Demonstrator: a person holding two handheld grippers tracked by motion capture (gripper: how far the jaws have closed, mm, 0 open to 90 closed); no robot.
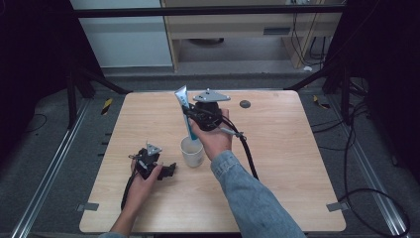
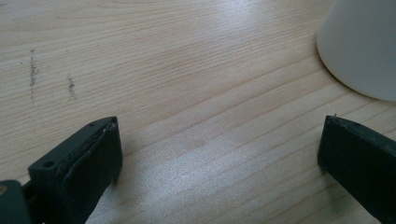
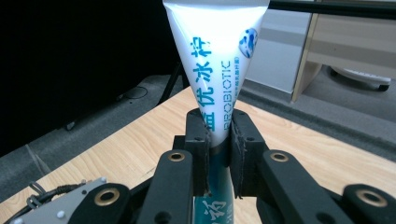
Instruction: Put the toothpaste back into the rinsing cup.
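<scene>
In the high view, the right gripper [image 1: 194, 116] stood above the white cup [image 1: 192, 151], its jaws clamped on a toothpaste tube [image 1: 184, 106] held nearly upright, the flat crimped end rising beyond the jaws and the lower end pointing into the cup's mouth. The left gripper [image 1: 168, 169] lay low on the wooden table [image 1: 277, 163], the cup just ahead of its jaws and not touched. In the left gripper view, the two jaws stood wide apart with bare tabletop between them, and the cup's [image 2: 362, 46] wall sat past the farther jaw, clear of both pads. In the right gripper view, the jaws pinched the tube [image 3: 219, 70] narrowly at its middle, print showing above and below the pads. The risk looked plain: with nothing bracing the cup, a tube lowered off-centre could catch the rim and tip or shove the light cup. The pinch on a soft, slick tube might also let it swivel or slide between the pads, so it would drop askew.
</scene>
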